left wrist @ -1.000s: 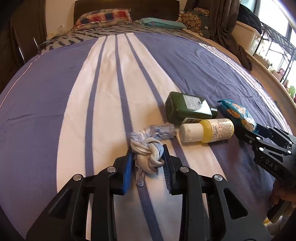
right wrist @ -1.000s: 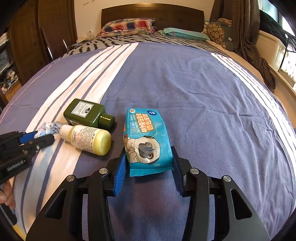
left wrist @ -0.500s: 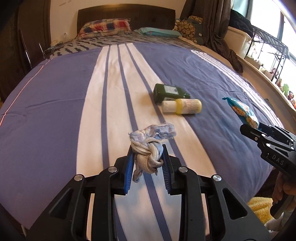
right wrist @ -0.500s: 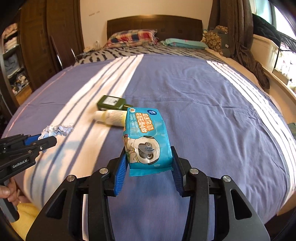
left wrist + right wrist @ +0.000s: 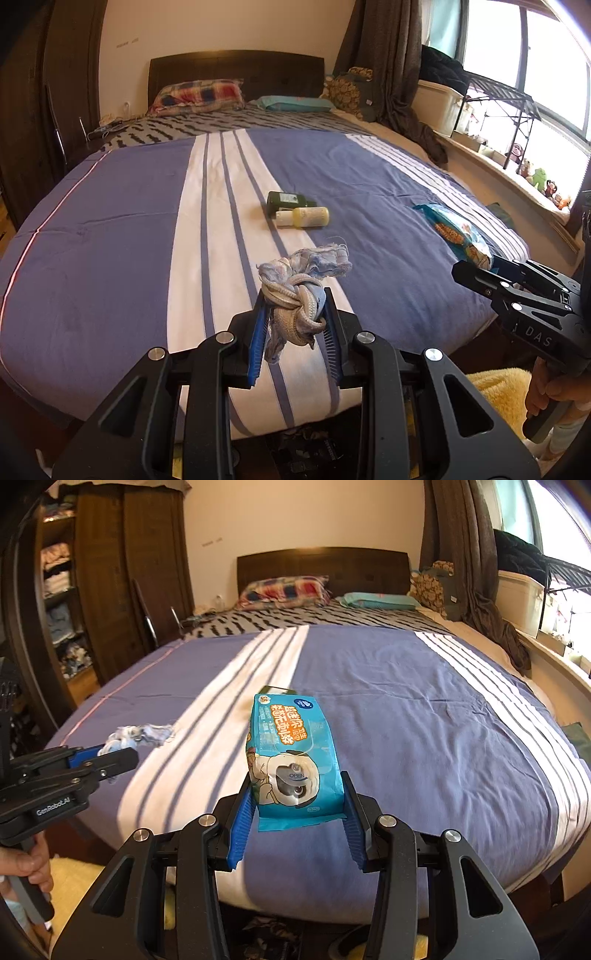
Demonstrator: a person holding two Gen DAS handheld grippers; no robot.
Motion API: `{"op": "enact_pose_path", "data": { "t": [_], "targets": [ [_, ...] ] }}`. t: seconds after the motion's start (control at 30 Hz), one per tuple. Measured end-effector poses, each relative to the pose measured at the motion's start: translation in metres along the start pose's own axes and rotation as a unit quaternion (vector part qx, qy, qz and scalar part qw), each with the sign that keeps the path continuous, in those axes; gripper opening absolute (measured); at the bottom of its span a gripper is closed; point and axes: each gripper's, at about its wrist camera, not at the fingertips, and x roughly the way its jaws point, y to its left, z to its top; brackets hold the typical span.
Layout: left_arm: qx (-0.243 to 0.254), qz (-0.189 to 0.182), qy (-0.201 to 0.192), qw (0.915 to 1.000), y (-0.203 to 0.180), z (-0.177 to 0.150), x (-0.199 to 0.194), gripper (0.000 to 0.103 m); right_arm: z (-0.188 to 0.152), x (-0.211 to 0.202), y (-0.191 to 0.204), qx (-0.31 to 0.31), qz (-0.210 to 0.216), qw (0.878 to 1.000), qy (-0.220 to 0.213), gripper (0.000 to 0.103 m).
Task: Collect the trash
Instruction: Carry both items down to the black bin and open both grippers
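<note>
The left gripper [image 5: 293, 323] was clenched on a knotted rag [image 5: 301, 293] of pale blue and cream cloth, its frayed end sticking out to the right above the fingers; the rag hung clear of the bed [image 5: 122, 229], over the near edge of the purple and white striped cover; the right gripper [image 5: 298, 806] was clamped on a blue wipes packet [image 5: 293, 755], held flat between the blue-padded fingers with its round "OPEN" flap facing up; that packet too was lifted off the cover, above the near part of the bed.

In the left wrist view the right gripper sat at the right edge, the packet jutting from it toward the far left; in the right wrist view the left gripper lay at the left edge with the rag at its tip.

Well apart from both grippers, farther up the cover, a dark green bottle [image 5: 290, 201] and a yellow bottle [image 5: 304, 217] with a white cap lay on their sides, touching each other; a plaid pillow [image 5: 199, 94] and a teal pillow [image 5: 295, 103] rested at the far headboard [image 5: 236, 70]; a yellow rug [image 5: 496, 387] showed on the floor at the near right.
</note>
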Motion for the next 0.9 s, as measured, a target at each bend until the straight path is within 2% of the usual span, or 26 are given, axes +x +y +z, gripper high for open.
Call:
{"op": "enact_pose_path", "data": {
  "t": [0.2, 0.37, 0.53, 0.9],
  "targets": [
    [0.005, -0.011, -0.011, 0.9999, -0.010, -0.028, -0.033, 0.026, -0.024, -0.024, 0.006, 0.008, 0.010, 1.000, -0.001, 0.044],
    [0.002, -0.016, 0.005, 0.9999, -0.014, -0.059, -0.041, 0.026, -0.049, -0.032, 0.008, 0.017, 0.019, 1.000, 0.013, 0.045],
    [0.002, -0.021, 0.036, 0.9991, -0.017, -0.089, -0.032, 0.026, -0.074, -0.027, 0.007, 0.020, 0.025, 0.999, 0.043, 0.045],
    [-0.021, -0.028, 0.110, 0.9933, -0.012, -0.146, 0.005, 0.026, -0.136, 0.008, 0.006, 0.024, 0.028, 0.989, 0.142, 0.045]
  ]
}}
